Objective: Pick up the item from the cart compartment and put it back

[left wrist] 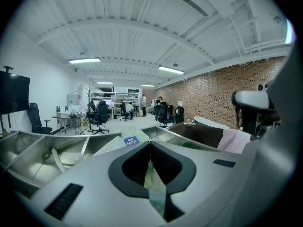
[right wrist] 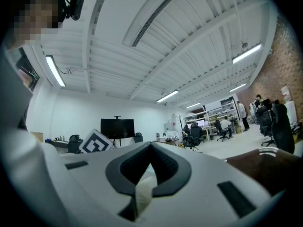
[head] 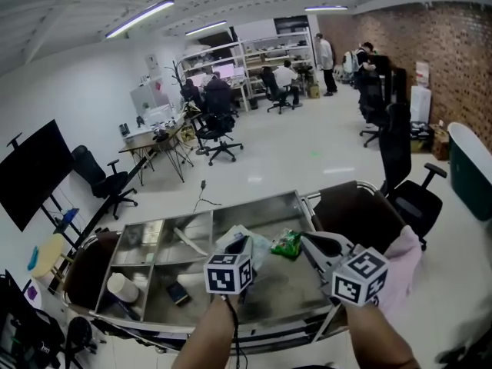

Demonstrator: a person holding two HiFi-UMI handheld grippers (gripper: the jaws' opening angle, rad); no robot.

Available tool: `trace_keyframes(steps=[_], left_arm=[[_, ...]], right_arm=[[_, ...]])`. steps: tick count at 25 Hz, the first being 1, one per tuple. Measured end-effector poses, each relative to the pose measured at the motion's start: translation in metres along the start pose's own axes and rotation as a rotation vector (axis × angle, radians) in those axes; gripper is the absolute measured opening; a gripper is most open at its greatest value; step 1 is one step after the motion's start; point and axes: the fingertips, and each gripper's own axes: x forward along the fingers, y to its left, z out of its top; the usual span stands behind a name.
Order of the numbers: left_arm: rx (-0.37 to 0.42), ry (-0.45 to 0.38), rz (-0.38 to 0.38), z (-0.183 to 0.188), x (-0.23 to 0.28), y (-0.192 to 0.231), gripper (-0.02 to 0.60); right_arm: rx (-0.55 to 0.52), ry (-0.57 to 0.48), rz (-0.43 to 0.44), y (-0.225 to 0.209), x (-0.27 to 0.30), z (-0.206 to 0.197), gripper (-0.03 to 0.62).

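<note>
– Steel cart (head: 254,203) across lower middle of head view, divided into compartments. Whereabouts of task item?
– Lower centre, over wide right-hand compartment: white plastic packet (head: 229,241) with blue label, pinched by left gripper (head: 244,241).
– Borne out in left gripper view?
– Yes. Jaws pressed together on thin film at centre of frame. Blue-labelled end of packet (left wrist: 131,140) poking out past tips, just above centre. Cart wall (left wrist: 28,150) sloping away at lower left.
– And right gripper (head: 306,239)?
– Lower right of head view, pointing toward upper left. Jaws closed together in right gripper view, nothing seen beyond tips. Close beside green snack bag (head: 286,244); touching or not, impossible to tell.
– Anything else in cart?
– Small compartments at lower left: round white object (head: 121,287) and small dark item (head: 178,293).
– Outside cart?
– At lower right, just beside cart, pink cloth (head: 405,258). Far off toward top, desks (head: 154,137) and seated people (head: 286,75).
</note>
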Motion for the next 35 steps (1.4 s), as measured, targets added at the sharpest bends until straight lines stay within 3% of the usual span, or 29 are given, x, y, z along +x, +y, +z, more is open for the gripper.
trace_keyframes(steps=[13,23,29,35], left_arm=[[0.063,-0.194,0.018,0.049,-0.087,-0.022,0.008],[0.055,-0.303,0.028,0.055,-0.145,-0.031,0.008],[0.062,-0.34,0.003,0.048,-0.175,-0.048,0.008],[0.06,-0.319,0.018,0.032,-0.185,-0.051,0.008]], right_arm=[[0.002,-0.014,0.045,0.022,-0.01,0.002,0.015],[0.019,-0.043,0.047,0.038,-0.023,0.012,0.015],[0.031,-0.044,0.038,0.038,-0.026,0.008,0.015],[0.035,-0.048,0.037,0.039,-0.028,0.007,0.015]])
